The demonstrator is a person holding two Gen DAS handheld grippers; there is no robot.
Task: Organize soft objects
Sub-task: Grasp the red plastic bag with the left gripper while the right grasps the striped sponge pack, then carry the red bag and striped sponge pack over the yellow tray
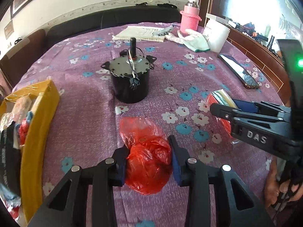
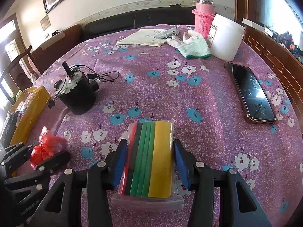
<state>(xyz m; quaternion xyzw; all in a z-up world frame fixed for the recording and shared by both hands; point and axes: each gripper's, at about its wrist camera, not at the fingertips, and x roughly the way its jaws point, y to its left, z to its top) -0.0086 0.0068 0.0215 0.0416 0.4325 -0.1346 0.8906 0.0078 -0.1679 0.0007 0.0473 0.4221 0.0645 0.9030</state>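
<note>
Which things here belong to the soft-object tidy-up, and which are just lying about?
Part of the job:
- red plastic bag, between the left gripper pads
- clear pouch of coloured sheets, between the right gripper pads
- yellow box already holding soft items, probably the bin

Lying about:
- black motor
- phone
- white tub
- pink flask
- paper pad
- glove, soft, possibly next

Bright daylight from my window (image 1: 265, 3) — glare on the phone (image 2: 253, 96), edges bowed, corners black.

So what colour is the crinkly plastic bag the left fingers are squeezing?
Red. The crumpled thin plastic bag shows best in the left wrist view.
</note>
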